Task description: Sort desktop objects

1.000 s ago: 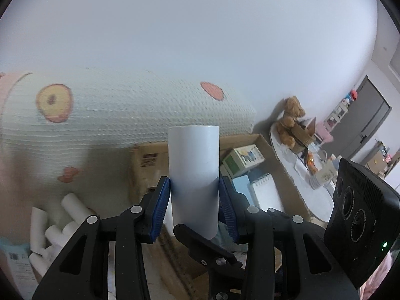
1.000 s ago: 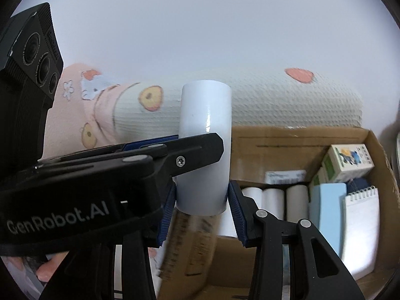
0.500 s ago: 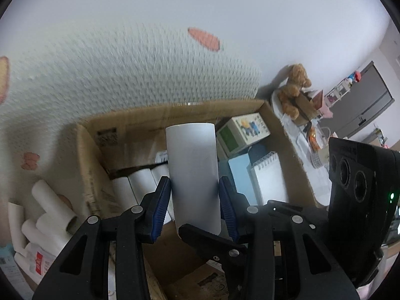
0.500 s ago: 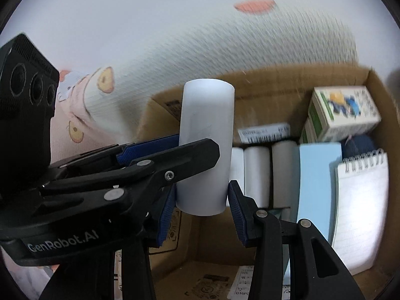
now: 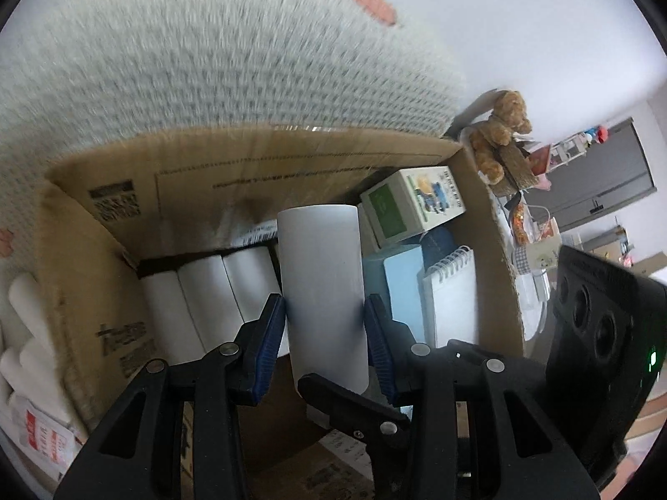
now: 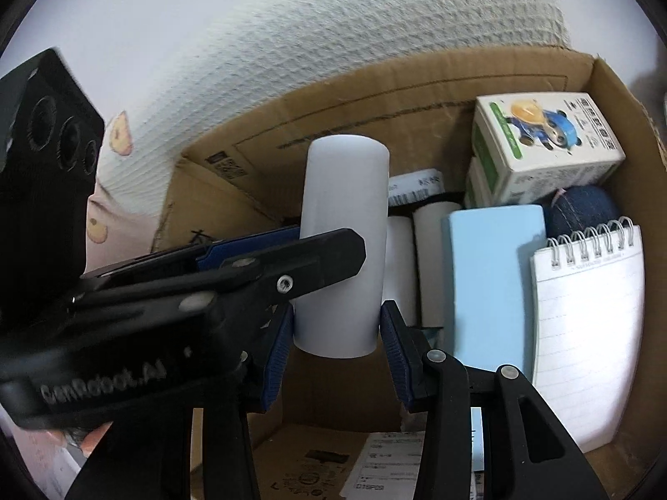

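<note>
Both grippers grip one white paper roll (image 5: 323,291), which also shows in the right wrist view (image 6: 342,246). My left gripper (image 5: 325,325) is shut on its sides. My right gripper (image 6: 337,333) is shut on it too, crossing the left one. The roll hangs upright over an open cardboard box (image 5: 196,166), above several white rolls (image 5: 208,296) lying in the box's left part. The same box (image 6: 617,96) holds a light blue box (image 6: 492,275), a spiral notepad (image 6: 592,325) and a green-and-white carton (image 6: 546,146).
A knitted white blanket (image 5: 208,62) rises behind the box. Several loose white rolls (image 5: 21,333) lie left of the box. A teddy bear (image 5: 500,125) sits on a cluttered table at the right. A denim item (image 6: 583,208) lies behind the notepad.
Both grippers have carried the roll forward and tilted down over the box. The box interior now fills both views, and the roll sits above the lying rolls.
</note>
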Demonstrator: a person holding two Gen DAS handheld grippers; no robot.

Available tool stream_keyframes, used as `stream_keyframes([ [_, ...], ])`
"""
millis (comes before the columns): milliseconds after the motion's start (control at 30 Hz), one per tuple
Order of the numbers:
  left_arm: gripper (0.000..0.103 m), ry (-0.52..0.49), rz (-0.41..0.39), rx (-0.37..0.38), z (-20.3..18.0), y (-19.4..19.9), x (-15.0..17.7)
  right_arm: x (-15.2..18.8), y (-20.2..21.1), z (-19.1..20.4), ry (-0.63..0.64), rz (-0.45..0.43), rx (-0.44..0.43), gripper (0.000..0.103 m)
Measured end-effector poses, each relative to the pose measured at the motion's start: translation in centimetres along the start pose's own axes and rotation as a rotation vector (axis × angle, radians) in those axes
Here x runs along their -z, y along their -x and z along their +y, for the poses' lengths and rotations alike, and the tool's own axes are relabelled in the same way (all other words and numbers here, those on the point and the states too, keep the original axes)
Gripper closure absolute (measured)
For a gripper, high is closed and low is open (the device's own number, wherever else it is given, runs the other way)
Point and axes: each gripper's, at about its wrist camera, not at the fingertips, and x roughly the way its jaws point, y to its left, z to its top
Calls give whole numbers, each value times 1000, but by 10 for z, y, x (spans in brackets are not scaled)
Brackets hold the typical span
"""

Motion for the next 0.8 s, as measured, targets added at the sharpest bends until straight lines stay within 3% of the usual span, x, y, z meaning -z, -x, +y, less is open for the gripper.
stream_keyframes([
  [267, 60, 27, 100, -78, -3, -28, -8, 3, -11, -9, -87, 30, 7, 63],
  [533, 61, 89, 188, -86, -1, -51, -9, 2, -7, 0, -25, 12, 126, 64],
  [633, 61, 137, 186, -112, 3, -55, -10, 3, -10, -3, -23, 38, 97, 64],
  [800, 61, 178, 184, -97, 8, -60, -15, 10, -15, -6, 1, 54, 106, 79],
])
